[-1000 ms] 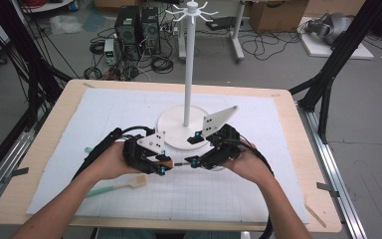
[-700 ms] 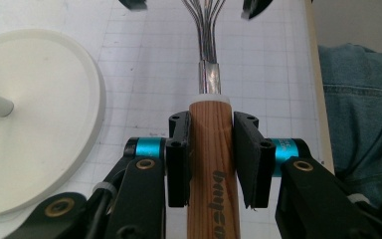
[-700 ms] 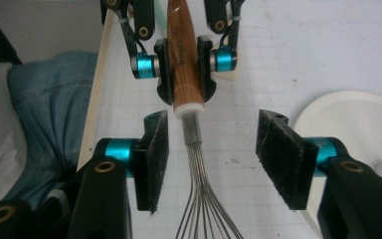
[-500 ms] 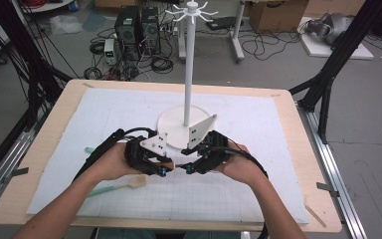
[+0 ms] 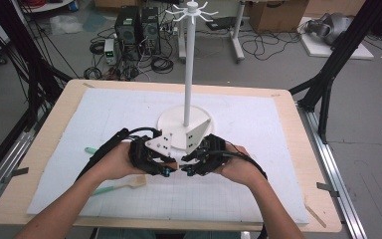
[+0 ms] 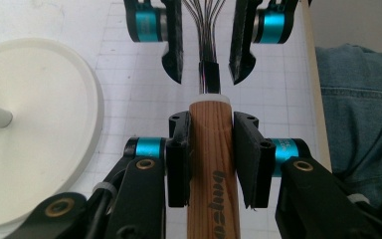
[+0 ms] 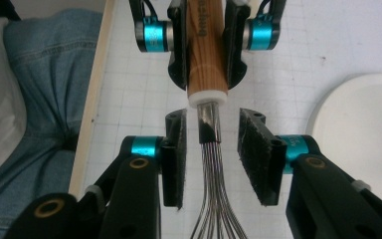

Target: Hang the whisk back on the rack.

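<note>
**Whisk handover, mid-transfer: risks at the wire neck**

Left gripper (image 6: 213, 159) was clamped on the wooden handle (image 6: 213, 164) of the whisk (image 7: 208, 89), held just above the mat between the two hands, near the front of the white round base (image 5: 174, 124) of the hook stand (image 5: 189, 59). Right gripper (image 7: 214, 159) faced it head-on; its jaws had just been closing and stood narrow on either side of the wire neck (image 7: 208, 127), pads not yet touching the wires.

Judged risks:
- Wire bundle is thin and springy. A closing grip there would probably squash or splay the wires rather than seat firmly, so the whisk could swivel or droop once the left let go
- Neck sat slightly toward the right gripper's left-hand pad in the right gripper view; uneven contact could push the whisk sideways against the left grip
- Early release by the left would drop the whisk onto the mat
- Stand base was near; a swing could knock it

Green-handled spatula (image 5: 114, 186) lay on the mat near the left forearm, clear of the work
</note>
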Available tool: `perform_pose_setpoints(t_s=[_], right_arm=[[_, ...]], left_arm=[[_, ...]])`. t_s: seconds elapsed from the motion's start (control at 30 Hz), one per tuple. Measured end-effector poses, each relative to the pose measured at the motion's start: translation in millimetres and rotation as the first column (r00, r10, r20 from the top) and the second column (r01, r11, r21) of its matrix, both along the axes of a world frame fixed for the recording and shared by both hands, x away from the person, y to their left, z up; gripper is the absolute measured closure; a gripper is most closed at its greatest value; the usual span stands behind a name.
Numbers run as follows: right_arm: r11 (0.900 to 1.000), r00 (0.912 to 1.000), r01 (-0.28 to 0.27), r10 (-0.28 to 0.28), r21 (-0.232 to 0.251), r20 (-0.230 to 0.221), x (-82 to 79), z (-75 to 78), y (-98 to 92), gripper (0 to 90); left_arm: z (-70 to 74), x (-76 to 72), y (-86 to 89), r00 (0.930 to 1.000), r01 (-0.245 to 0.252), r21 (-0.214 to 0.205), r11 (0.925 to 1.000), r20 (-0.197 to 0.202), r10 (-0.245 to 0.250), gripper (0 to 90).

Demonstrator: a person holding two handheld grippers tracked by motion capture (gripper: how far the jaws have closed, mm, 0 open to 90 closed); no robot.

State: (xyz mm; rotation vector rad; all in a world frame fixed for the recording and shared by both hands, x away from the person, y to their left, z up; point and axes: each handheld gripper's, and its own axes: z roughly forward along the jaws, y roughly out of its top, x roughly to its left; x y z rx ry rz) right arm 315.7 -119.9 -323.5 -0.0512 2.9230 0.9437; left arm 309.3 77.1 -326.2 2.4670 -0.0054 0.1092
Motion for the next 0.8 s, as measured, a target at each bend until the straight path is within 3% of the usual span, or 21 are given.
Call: perform_pose_setpoints(t_s=[0.3,0.7,0.8], right_arm=[[0.9995,0.9998,-0.011,0.012,-0.031,0.019,-2.1,-2.9,-3.3,72.0],[0.9985,0.9996,-0.026,0.025,-0.048,-0.017,-2.9,-3.6,-7.0,80.3],[0.9984,0.9997,-0.023,0.023,-0.052,-0.013,-3.2,-3.5,-7.3,80.6]], left_arm=[[0.9,-1.2,-10.0,0.9999,0.017,0.007,0.9998,0.0,-0.017,69.1],[1.9,-1.5,-14.4,0.9995,0.031,0.01,0.9995,-0.006,-0.031,68.8],[1.9,-0.7,-14.2,0.9995,0.022,-0.009,0.9997,-0.022,-0.023,68.3]])
